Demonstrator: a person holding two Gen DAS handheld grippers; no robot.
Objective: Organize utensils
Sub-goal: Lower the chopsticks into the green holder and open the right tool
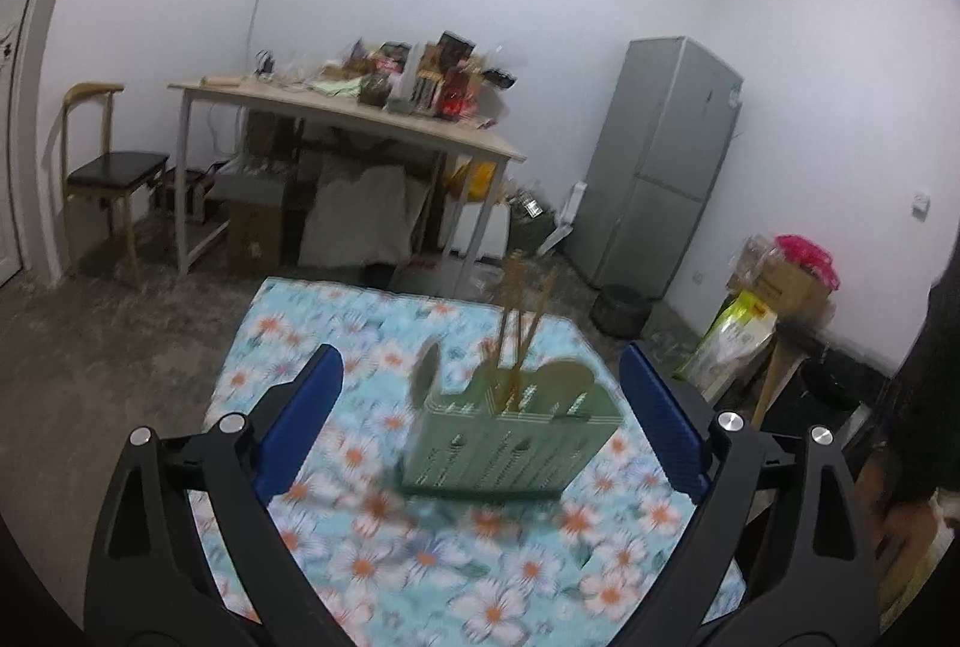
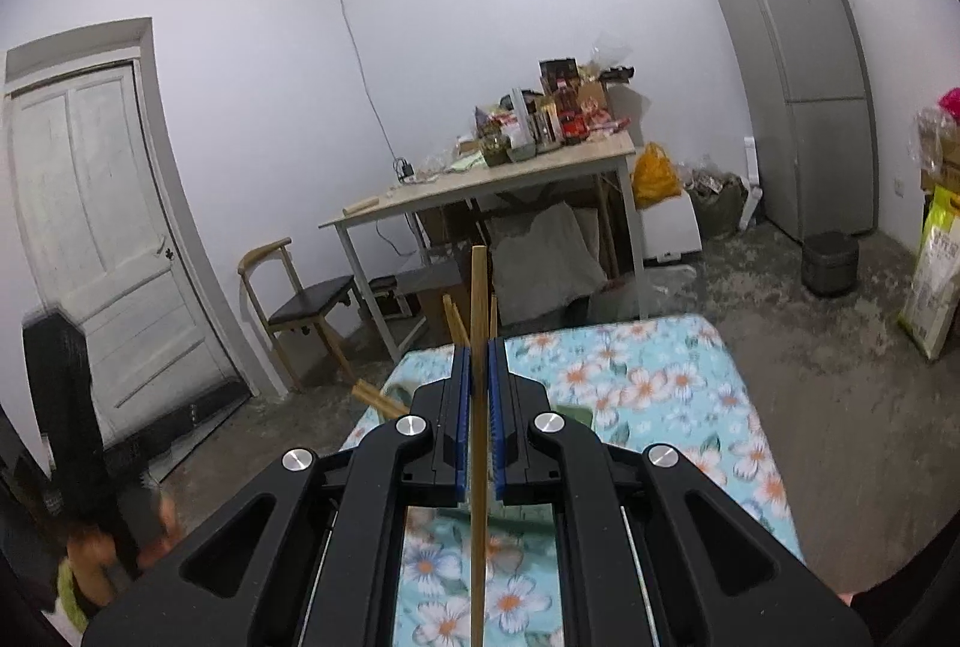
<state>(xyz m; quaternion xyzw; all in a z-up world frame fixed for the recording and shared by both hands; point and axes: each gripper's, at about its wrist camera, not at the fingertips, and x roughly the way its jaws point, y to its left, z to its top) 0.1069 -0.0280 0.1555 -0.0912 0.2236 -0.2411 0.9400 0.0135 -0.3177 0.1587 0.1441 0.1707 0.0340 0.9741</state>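
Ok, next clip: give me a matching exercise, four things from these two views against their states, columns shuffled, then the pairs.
Things:
1. left gripper
2. right gripper
3. green slotted plastic utensil holder
4. thin wooden chopstick

States:
A. clamped upright between blue pads
B. open, holding nothing
C. standing on the floral cloth, utensils inside
D. shut on a stick

Pairs: 1-B, 2-D, 3-C, 4-A

White walls (image 2: 240,47), grey concrete floor (image 1: 120,335), cluttered wooden table (image 1: 360,113), chair (image 1: 114,167), silver fridge (image 1: 666,167), white door (image 2: 102,227)

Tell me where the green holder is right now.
In the left wrist view, the holder stands on the floral cloth, centre-right, ahead of the open left gripper, with chopsticks standing in it.
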